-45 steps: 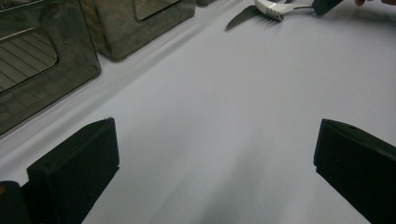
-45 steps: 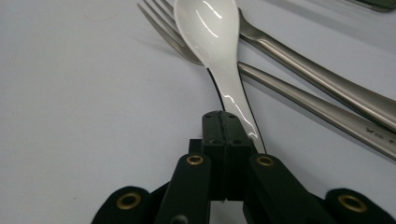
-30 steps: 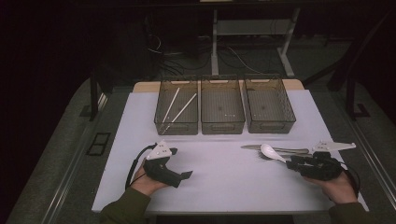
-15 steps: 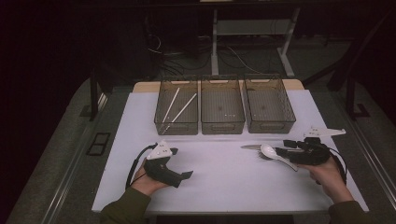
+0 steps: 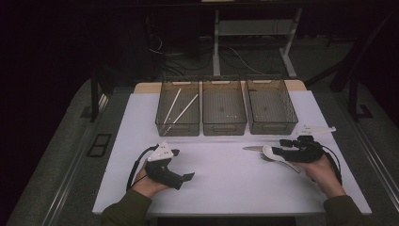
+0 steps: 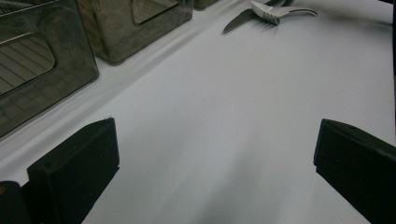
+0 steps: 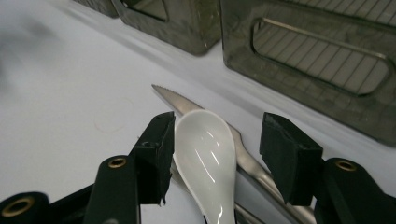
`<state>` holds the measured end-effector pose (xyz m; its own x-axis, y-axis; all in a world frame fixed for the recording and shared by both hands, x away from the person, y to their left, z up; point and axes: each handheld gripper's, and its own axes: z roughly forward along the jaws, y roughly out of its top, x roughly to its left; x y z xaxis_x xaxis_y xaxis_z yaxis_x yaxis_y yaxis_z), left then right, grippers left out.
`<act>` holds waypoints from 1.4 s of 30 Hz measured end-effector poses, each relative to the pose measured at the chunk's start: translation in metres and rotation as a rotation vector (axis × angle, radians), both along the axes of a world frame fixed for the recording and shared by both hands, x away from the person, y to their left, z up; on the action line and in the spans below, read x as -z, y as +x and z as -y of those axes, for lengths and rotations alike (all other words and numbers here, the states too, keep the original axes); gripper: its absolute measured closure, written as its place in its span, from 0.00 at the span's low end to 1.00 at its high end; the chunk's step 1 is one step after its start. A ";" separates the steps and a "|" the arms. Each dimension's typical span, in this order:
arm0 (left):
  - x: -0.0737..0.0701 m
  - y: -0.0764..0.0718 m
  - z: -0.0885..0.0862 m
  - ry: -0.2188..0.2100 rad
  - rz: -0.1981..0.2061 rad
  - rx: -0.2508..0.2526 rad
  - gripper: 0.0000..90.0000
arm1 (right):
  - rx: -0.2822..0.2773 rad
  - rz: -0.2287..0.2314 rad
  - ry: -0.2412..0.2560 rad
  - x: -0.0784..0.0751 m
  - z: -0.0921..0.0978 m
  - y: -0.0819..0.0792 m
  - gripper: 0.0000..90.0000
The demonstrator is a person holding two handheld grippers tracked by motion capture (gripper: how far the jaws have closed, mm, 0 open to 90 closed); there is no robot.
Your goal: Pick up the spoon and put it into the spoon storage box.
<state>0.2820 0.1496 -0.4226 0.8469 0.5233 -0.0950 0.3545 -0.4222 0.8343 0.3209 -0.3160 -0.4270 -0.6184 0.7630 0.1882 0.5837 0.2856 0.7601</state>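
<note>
A white ceramic spoon (image 7: 205, 154) lies on the white table, its bowl resting on a serrated metal knife (image 7: 169, 99). My right gripper (image 7: 217, 156) is open, low over the table, with the spoon's bowl between its jaws. The left jaw is close against the bowl and a gap remains on the right. In the high view the right gripper (image 5: 278, 148) points left at the spoon (image 5: 270, 151) and knife (image 5: 251, 148) on the right side. My left gripper (image 5: 182, 165) rests at the front left. Its jaws stand wide open over bare table (image 6: 215, 168).
Three dark mesh bins stand in a row at the back of the table. The left bin (image 5: 164, 123) holds two chopsticks (image 5: 181, 110). The middle bin (image 5: 224, 127) and right bin (image 5: 273, 126) look nearly empty. More metal cutlery lies under the spoon's handle.
My right gripper has moved forward and left from the front right, and its jaws now straddle the spoon's bowl. The left gripper has stayed put.
</note>
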 end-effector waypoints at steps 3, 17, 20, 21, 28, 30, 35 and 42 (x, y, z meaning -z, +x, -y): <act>0.000 0.000 0.000 0.002 0.002 0.001 0.00 | 0.005 -0.008 -0.008 0.001 0.001 0.000 0.51; 0.000 0.000 0.001 0.005 0.003 0.004 0.00 | -0.003 -0.049 -0.048 0.008 0.001 -0.001 0.58; 0.000 0.000 0.001 0.006 0.002 0.005 0.00 | -0.012 -0.061 -0.058 0.010 -0.001 0.000 0.60; 0.000 0.000 0.001 0.006 0.002 0.005 0.00 | -0.012 -0.064 -0.057 0.010 -0.001 0.000 0.60; 0.000 0.000 0.001 0.007 0.001 0.007 0.00 | -0.024 -0.091 -0.071 0.014 -0.004 0.001 0.63; 0.000 0.000 0.001 0.007 0.001 0.007 0.00 | -0.033 -0.094 -0.077 0.016 -0.005 0.000 0.64; 0.000 -0.001 0.001 0.007 0.001 0.007 0.00 | -0.042 -0.094 -0.090 0.016 -0.006 0.000 0.65; 0.000 -0.001 0.001 0.007 -0.002 0.007 0.00 | -0.044 -0.110 -0.087 0.018 -0.005 0.001 0.64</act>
<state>0.2815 0.1482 -0.4226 0.8502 0.5182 -0.0931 0.3532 -0.4302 0.8308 0.3216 -0.3115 -0.4447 -0.6310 0.7518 0.1913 0.6476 0.3747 0.6635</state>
